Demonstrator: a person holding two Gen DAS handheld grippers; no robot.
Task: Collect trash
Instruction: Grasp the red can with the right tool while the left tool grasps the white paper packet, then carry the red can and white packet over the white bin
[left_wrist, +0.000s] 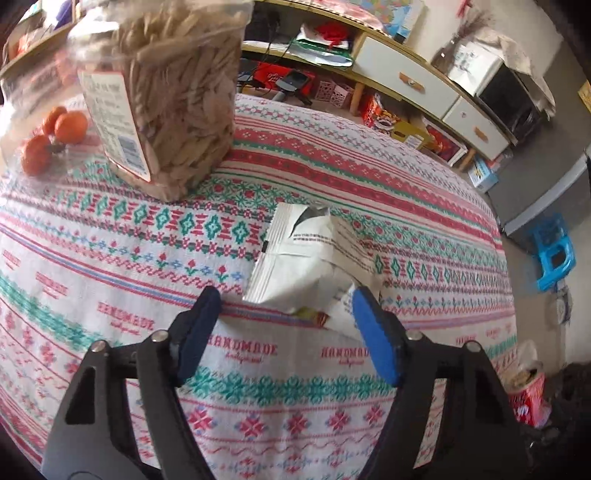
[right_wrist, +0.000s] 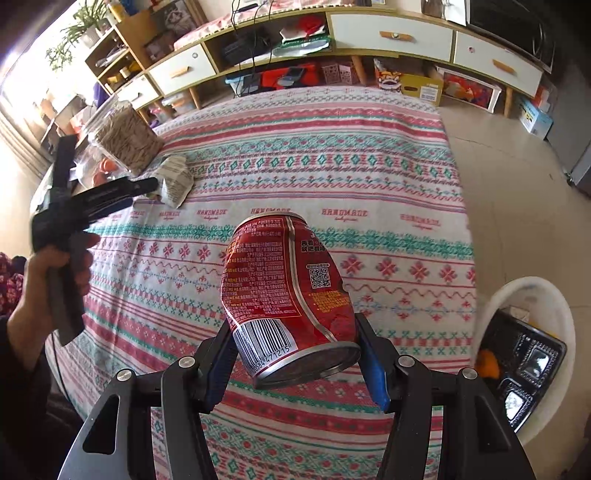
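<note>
- Between the blue pads of the right hand-held gripper (right_wrist: 295, 354): dented red can (right_wrist: 288, 291), pinched above the desk (right_wrist: 369, 177), long axis leaning away, base rim toward camera.
- Left hand-held gripper (left_wrist: 286, 299): spread, white wrapper (left_wrist: 306, 254) flat ahead, pads not pressing.
- Right view only: white bin (right_wrist: 532, 295) beside desk.

Wrapper (left_wrist: 310, 258) lies on tablecloth (left_wrist: 110, 258) before jar (left_wrist: 166, 92); 3 fruits (left_wrist: 55, 136) sit left of jar; bin (right_wrist: 524, 354) stands right of table.

One can (right_wrist: 288, 291) – one wrapper (left_wrist: 310, 254) – one jar (left_wrist: 166, 92) – three oranges (left_wrist: 70, 127).
</note>
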